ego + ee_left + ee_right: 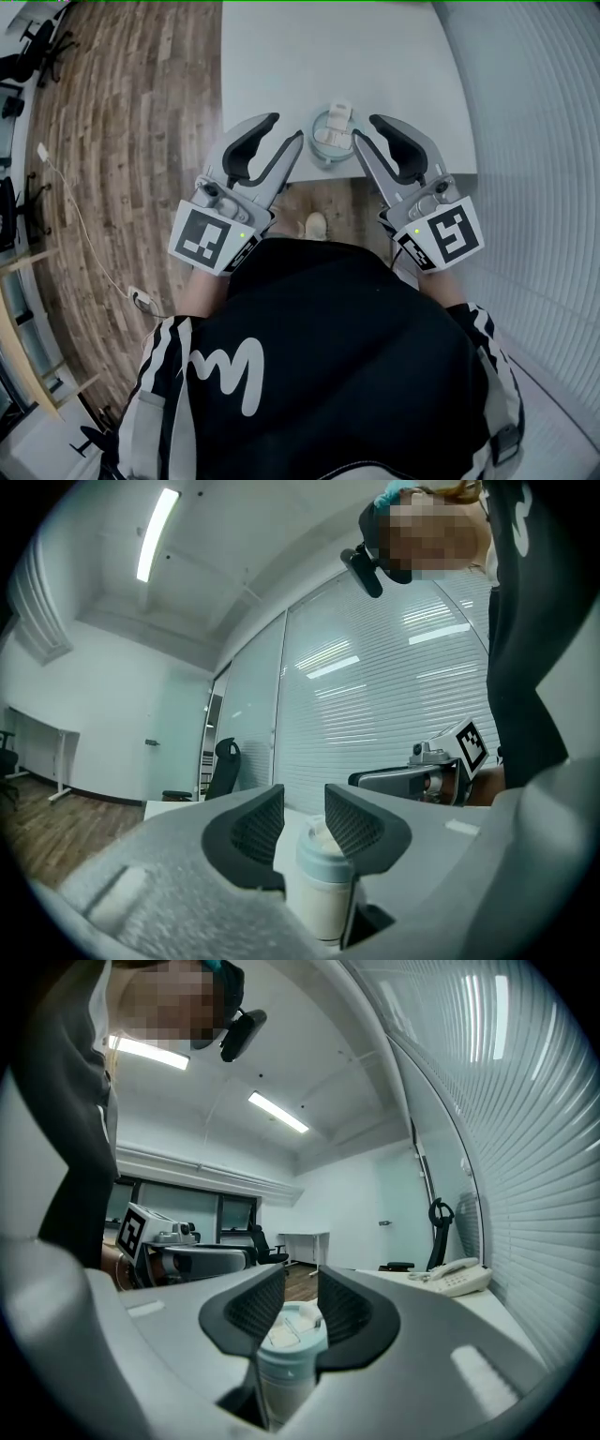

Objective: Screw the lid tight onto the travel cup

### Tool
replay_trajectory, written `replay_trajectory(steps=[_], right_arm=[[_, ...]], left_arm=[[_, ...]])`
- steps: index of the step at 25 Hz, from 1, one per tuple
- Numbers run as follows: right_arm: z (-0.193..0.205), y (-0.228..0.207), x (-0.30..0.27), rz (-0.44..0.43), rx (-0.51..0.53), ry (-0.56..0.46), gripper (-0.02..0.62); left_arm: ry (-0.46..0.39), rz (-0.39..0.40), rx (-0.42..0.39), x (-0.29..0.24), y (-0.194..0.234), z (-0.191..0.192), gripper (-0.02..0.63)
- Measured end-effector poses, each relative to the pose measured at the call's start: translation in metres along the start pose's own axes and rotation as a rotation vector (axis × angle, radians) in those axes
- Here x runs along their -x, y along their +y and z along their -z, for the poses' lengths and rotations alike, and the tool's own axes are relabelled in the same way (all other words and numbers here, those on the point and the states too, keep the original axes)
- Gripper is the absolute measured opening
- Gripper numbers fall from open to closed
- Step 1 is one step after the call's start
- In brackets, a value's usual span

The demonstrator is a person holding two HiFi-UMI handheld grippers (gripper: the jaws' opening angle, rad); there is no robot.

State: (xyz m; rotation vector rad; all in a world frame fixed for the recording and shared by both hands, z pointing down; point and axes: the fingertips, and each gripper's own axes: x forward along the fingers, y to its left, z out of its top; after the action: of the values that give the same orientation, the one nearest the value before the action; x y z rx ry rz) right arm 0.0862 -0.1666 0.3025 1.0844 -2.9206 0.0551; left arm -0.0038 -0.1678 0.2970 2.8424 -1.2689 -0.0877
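In the gripper views the jaws hide much of the cup point(319, 902), and we cannot tell how tightly its lid point(286, 1330) sits. We count one cup, one lid, two grippers: the left gripper point(289, 127) and right gripper point(364, 127) flank the cup at the table point(281, 56) edge, jaws narrowly apart, clamping nothing.

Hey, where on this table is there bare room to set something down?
The table is bare everywhere beyond the travel cup, out to its far edge. The near edge is crowded: the left tongs and right tongs closely flank the cup.
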Motion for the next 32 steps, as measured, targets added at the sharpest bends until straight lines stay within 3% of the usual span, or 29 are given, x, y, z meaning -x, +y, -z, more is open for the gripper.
replay_trajectory(steps=[4,8,11,13,20,32], right_arm=[[0.0,-0.002,-0.001,0.011,-0.002,0.0,0.062],[-0.005,-0.003,-0.003,0.014,-0.001,-0.005,0.031],[-0.007,-0.005,-0.003,0.021,-0.002,-0.012,0.016],[-0.009,-0.006,-0.004,0.025,-0.004,-0.018,0.011],[-0.009,-0.009,-0.005,0.033,-0.012,-0.024,0.0],[-0.012,-0.011,0.0,0.053,-0.004,-0.034,0.0]], left_arm=[[0.007,-0.011,-0.03,-0.002,0.0,0.001,0.082],[-0.063,-0.017,-0.032,-0.005,0.002,-0.015,0.043],[-0.012,-0.049,-0.038,-0.004,0.009,-0.008,0.002],[0.036,-0.07,-0.035,-0.002,0.014,0.0,0.002],[0.051,-0.077,-0.031,-0.003,0.014,0.001,0.002],[0.008,-0.051,-0.046,-0.005,0.008,-0.003,0.001]])
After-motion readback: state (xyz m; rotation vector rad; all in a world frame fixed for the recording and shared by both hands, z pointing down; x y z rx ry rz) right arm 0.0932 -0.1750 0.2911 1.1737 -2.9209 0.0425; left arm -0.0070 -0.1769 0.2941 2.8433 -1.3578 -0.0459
